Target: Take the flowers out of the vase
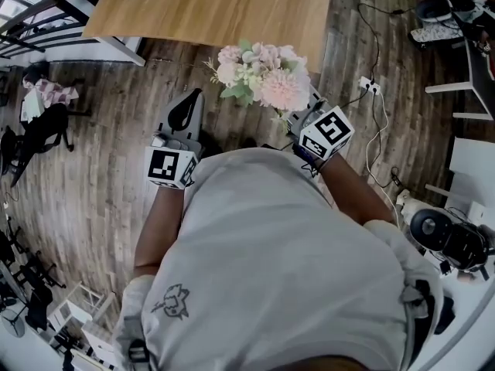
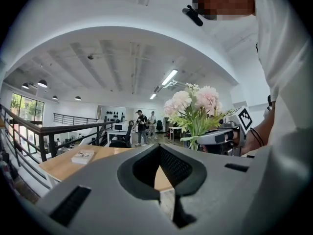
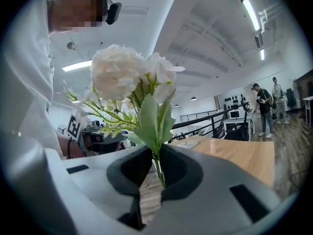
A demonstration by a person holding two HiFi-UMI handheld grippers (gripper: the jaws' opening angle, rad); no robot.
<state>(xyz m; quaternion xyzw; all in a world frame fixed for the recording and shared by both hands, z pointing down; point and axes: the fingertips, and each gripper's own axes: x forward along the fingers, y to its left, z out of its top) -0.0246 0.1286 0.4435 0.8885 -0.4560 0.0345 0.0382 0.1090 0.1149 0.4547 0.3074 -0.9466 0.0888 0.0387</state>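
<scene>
Right gripper [image 3: 155, 155], mine, is clenched on the thin green stems [image 3: 159, 173] of the flowers [image 1: 263, 76] and holds them upright at chest height. Largest in the scene is a wooden table [image 1: 232, 10]; the bunch hangs in the air just beside its near edge, over plank floor [image 1: 116, 122], touching neither. Next in size is the bunch itself: pale pink and cream round heads with green leaves, fanned out above my jaws. I judge it light but top-heavy, with soft heads that would crush and stems that could bend or slide through the pads. The right place to hold it is where I have it, low on the gathered stems under the leaves, never on the blooms. Left gripper [image 2: 159, 155] waits nearby, well apart from the bunch, its jaws drawn together on nothing. No vase or other container shows in any view, so the flowers look already out of it.
</scene>
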